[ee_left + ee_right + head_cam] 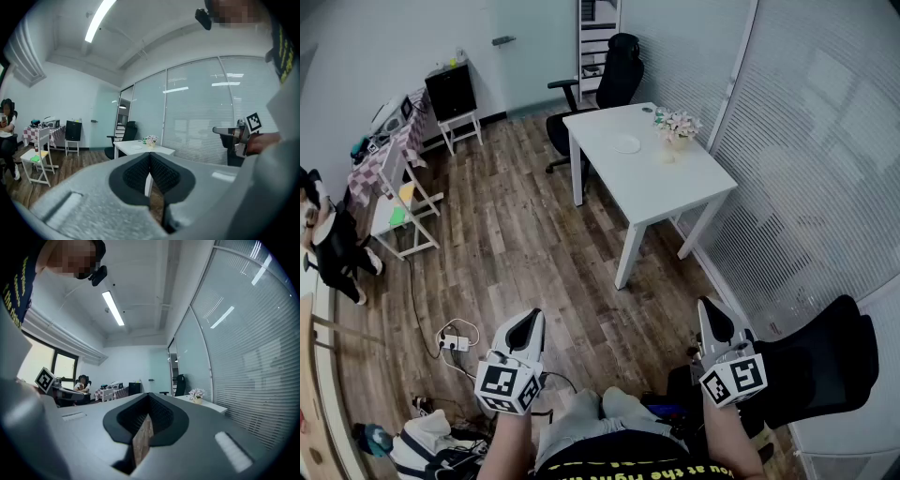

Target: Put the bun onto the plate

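Observation:
A white plate [626,143] lies on the white table [675,183] across the room, beside a small pot of flowers [678,125]. I can make out no bun in any view. Both grippers are held low in front of the person, far from the table. My left gripper [528,319] is shut with nothing in it. In the left gripper view its pads [161,173] meet, and the table [154,150] and flowers [150,139] show beyond them. My right gripper [707,307] is also shut and empty; its pads [161,416] close together in the right gripper view.
A black office chair [614,75] stands behind the table and another [825,361] sits close at the right. A glass wall with blinds [806,141] runs along the right. At the left are a white rack [403,202], a seated person [333,248], and a power strip with cables [455,339].

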